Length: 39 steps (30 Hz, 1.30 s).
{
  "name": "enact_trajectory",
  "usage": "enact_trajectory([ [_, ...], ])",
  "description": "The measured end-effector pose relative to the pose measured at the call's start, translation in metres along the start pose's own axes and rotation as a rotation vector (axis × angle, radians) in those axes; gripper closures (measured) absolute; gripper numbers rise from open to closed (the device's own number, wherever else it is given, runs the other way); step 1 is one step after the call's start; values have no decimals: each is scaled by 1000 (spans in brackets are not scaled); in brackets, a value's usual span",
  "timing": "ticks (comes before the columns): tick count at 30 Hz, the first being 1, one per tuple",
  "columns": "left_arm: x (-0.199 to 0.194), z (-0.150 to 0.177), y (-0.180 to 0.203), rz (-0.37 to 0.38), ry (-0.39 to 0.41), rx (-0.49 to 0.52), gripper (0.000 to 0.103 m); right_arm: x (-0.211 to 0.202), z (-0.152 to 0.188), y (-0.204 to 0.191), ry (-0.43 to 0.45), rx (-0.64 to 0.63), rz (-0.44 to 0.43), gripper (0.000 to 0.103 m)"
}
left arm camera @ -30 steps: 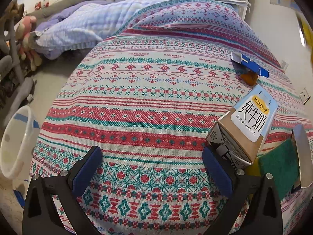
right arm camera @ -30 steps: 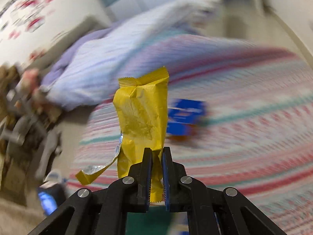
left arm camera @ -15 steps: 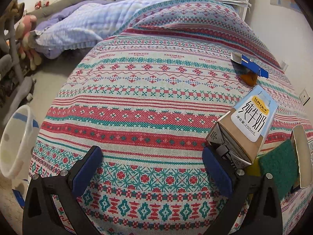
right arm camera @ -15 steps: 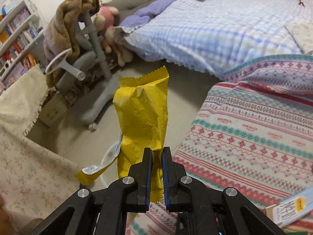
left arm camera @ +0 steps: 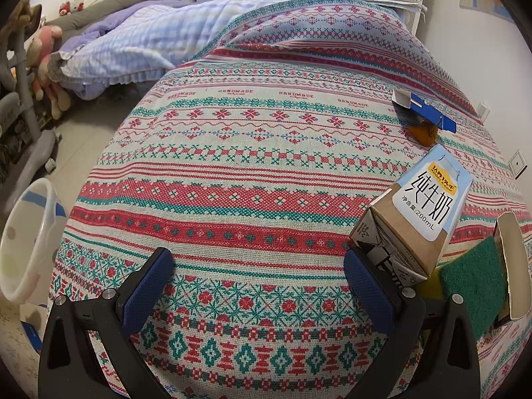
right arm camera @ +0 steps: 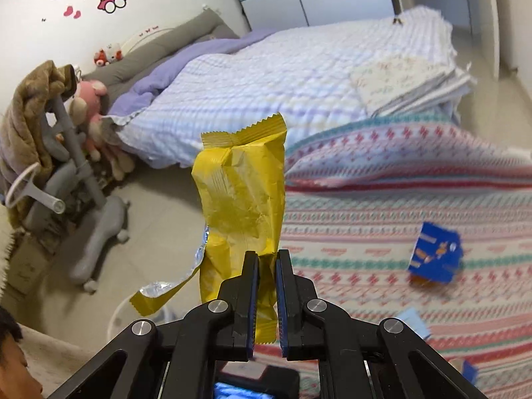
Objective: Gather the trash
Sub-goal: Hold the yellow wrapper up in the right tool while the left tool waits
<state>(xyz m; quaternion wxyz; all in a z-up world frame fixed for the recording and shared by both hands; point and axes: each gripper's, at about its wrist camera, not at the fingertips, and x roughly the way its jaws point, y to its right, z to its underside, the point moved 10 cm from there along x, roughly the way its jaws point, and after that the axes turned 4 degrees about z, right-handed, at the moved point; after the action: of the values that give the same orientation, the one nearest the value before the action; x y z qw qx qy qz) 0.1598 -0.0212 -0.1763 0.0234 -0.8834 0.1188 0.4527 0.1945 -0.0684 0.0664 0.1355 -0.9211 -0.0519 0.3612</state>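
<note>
Change: the right gripper [right arm camera: 266, 259] has swung from the floor-side view half a second ago back toward the patterned cloth [left arm camera: 252, 179], wrapper not released.
Meaning: the drop is probably still pending; the white bin [right arm camera: 119, 316] shows just below the wrapper, off the cloth's left edge.
Right gripper: jaws pressed onto the lower end of the yellow wrapper [right arm camera: 242, 199], which stands upright with a torn strip dangling.
Left gripper [left arm camera: 259, 279]: unchanged, spread wide and empty, low over the cloth's near edge.
Remaining trash: milk carton [left arm camera: 419, 219] touching its right finger; blue packet [left arm camera: 422, 111] toward the far right edge.
Bin, left view: white bin [left arm camera: 23, 239] beside the cloth's left edge.
</note>
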Motion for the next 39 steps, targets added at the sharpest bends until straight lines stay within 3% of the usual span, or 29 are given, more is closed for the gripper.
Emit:
enact_trajectory([
  [4,0,0,0,0,0,0,0,8,-6,4,9,48,3,95],
  [17,0,0,0,0,0,0,0,14,1,-11,-3,28,-31,94],
  [29,0,0,0,-1,0,0,0,-6,7,25,18,92,-24,94],
  [39,0,0,0,-1,0,0,0,-73,0,76,149,127,-119,94],
])
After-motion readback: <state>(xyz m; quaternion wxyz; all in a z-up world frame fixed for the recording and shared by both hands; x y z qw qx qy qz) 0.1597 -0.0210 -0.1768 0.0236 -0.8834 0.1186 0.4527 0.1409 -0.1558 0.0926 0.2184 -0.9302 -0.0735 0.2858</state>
